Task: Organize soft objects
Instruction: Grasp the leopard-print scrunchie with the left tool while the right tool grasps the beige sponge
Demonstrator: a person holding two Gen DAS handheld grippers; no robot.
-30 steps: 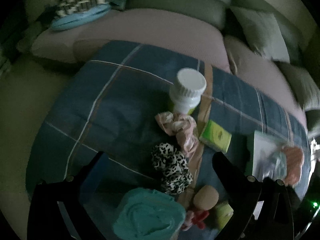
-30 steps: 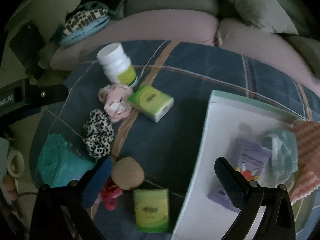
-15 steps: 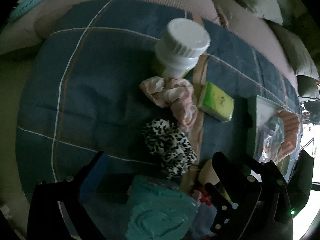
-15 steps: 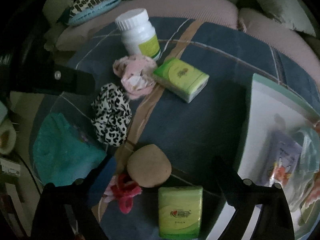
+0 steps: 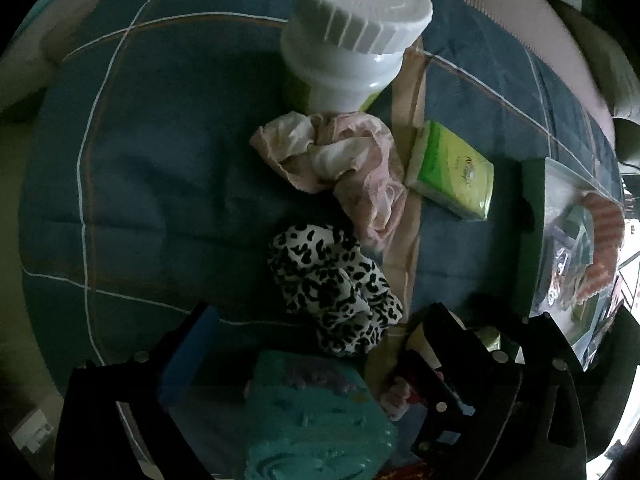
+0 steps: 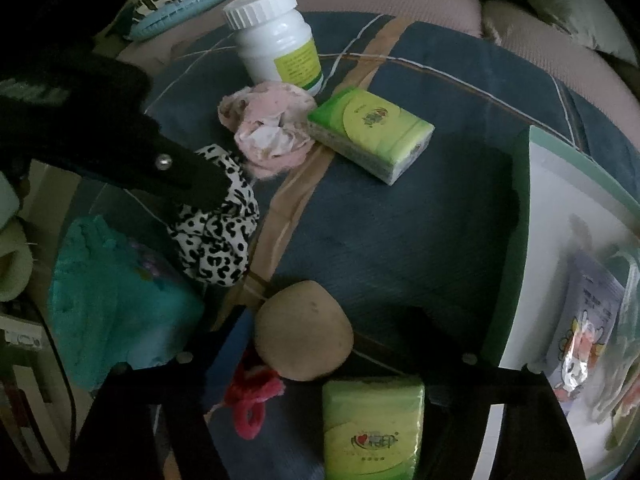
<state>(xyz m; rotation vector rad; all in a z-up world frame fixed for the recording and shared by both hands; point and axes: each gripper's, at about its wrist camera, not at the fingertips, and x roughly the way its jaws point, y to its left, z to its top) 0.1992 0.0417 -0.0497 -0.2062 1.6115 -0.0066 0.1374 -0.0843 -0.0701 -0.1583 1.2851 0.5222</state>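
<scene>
both tongs have dropped lower: left tongs (image 5: 320, 344) open over the leopard scrunchie (image 5: 334, 286), right tongs (image 6: 316, 344) closing around the tan puff (image 6: 303, 330).

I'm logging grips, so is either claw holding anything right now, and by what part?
Nothing is held. The left claw stands open over the teal cloth; the right claw is closing around the tan puff, pads not yet pressing.

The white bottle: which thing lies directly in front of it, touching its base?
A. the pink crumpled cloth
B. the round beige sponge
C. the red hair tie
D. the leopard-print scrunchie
A: the pink crumpled cloth lies against the base of the white bottle; the others lie farther off.
</scene>
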